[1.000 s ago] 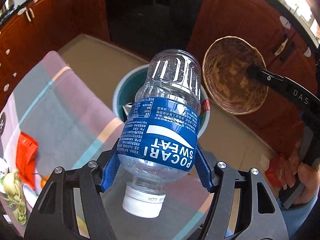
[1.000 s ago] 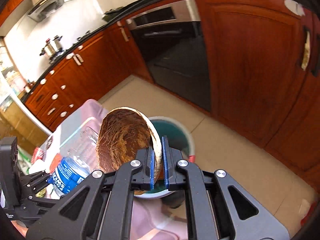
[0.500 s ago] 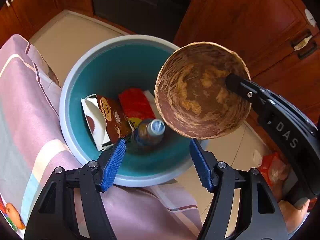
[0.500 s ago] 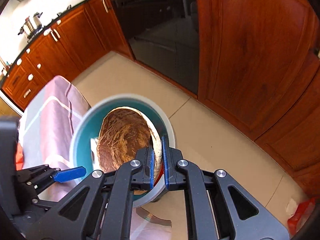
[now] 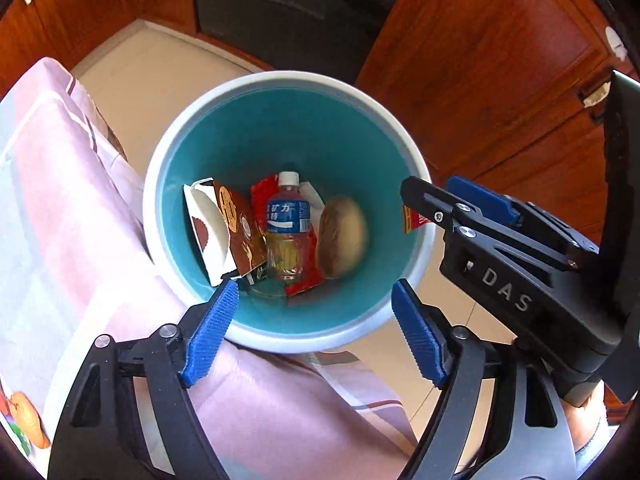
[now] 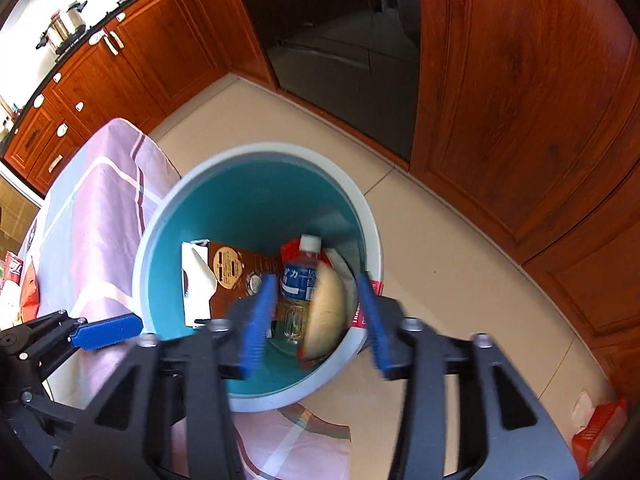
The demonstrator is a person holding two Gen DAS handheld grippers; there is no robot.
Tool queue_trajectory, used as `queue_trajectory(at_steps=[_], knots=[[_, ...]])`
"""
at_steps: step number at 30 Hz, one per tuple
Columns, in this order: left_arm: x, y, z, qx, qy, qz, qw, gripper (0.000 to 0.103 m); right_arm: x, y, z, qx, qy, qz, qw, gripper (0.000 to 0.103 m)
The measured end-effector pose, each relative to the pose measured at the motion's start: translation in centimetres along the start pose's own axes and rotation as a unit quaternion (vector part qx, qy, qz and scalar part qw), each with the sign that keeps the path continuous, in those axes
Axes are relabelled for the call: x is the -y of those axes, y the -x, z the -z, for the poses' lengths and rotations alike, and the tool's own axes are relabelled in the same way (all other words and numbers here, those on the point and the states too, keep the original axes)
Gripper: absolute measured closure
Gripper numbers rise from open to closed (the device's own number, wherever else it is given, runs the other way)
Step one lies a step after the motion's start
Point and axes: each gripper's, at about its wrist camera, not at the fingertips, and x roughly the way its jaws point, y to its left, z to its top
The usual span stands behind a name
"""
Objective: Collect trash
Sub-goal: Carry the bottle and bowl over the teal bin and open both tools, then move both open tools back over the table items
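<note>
A round bin [image 5: 280,80] with a white rim and teal inside stands on the floor beside the table. In it lie a brown-and-white carton [image 5: 224,228], a blue-labelled plastic bottle [image 5: 286,224], red wrappers and a brown paper bowl [image 5: 342,236]. My left gripper [image 5: 314,332] hovers over the bin's near rim, jaws opening, with nothing between them. My right gripper [image 6: 314,320] is above the bin, its blurred jaws opening. The bowl [image 6: 326,308] is blurred and free of the pads, down inside the bin [image 6: 256,150] next to the bottle [image 6: 298,276].
A table with a pink striped cloth [image 5: 60,220] borders the bin on the left. Red-brown cabinets [image 6: 520,100] and a dark oven front ring the tiled floor. A red wrapper [image 6: 596,428] lies on the floor at the right. A hand [image 5: 584,428] holds the right gripper.
The left gripper let the bottle drop into the bin, then widened. The right gripper opened and the bowl fell in. Both grippers came down closer to the bin.
</note>
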Motion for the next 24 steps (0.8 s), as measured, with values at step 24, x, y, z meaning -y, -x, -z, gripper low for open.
queue_trajectory(at_steps=[24], knots=[[-4.2,10.7,8.8,0.092,0.056,-0.004,0.9942,0.004,-8.7,11.3,3.8,0.043,0.06,-0.046,0.996,0.014]])
